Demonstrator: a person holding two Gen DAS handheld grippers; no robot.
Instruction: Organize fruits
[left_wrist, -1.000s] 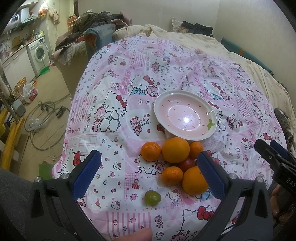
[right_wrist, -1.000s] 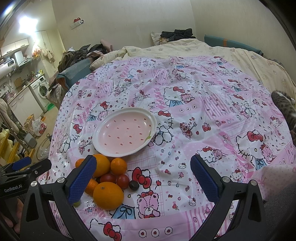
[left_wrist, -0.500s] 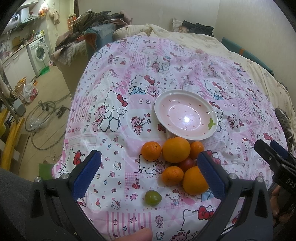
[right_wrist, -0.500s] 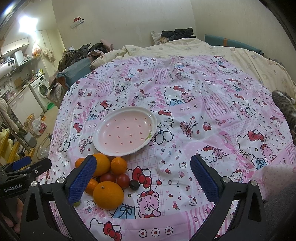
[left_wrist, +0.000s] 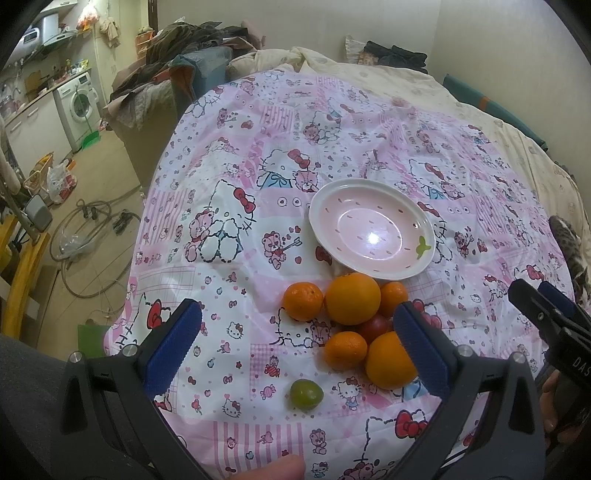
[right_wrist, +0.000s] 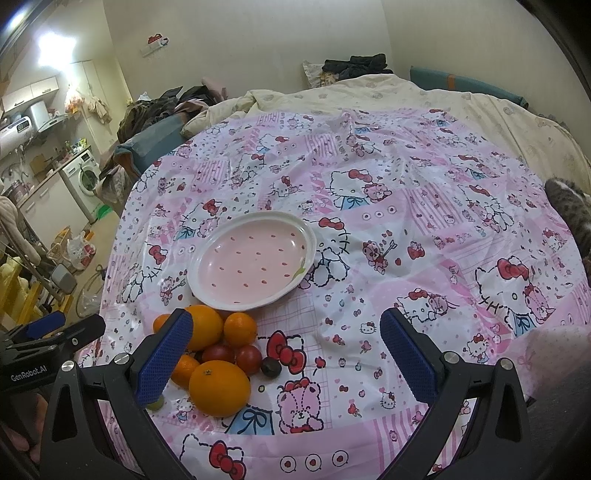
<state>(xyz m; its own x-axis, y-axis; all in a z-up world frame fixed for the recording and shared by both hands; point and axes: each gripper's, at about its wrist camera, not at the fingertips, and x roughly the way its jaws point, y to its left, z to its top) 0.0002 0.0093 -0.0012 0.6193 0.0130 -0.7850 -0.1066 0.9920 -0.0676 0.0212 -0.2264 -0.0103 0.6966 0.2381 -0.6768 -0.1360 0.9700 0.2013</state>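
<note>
nothing lifted yet: both claws wait over the fruit

almost nothing has moved since a second ago: the plate sits a shade nearer the middle of each view, the fruit lies as it did, and both claws hang where they were. by my reading the sorting has not begun, and the first pick is still to come.

the left claw (left_wrist: 297, 354) is spread wide and holds nothing. between its fingers, a little ahead, lies a green fruit (left_wrist: 306, 394) on its own. further ahead and toward the right finger is the pile: a small orange (left_wrist: 303, 300), a big orange (left_wrist: 352, 298), another small one (left_wrist: 345, 350), a red fruit (left_wrist: 375, 326) tucked among them, and a second big orange (left_wrist: 388, 363) touching the right finger's inner edge in this view. past the pile stands the plate (left_wrist: 321, 236), bare, its near rim just beside the fruit.

the right claw (right_wrist: 286, 354) is also spread and empty. the pile sits by its left finger, which hides part of it: a big orange (right_wrist: 219, 387) nearest, two red fruits (right_wrist: 236, 355) and a dark fruit (right_wrist: 270, 366) just beyond. ahead and left of centre is the plate (right_wrist: 306, 236).

everything rests on a pink cartoon-print cloth (right_wrist: 406, 221), glossy and wrinkled, so round fruit may roll when nudged. it covers a bed with a cream quilt (right_wrist: 424, 96) behind. far left, the room shows a washing machine (left_wrist: 79, 105), heaped clothes, and cables on the floor. at the right edge something striped and furry pokes in; i cannot tell what.
</note>
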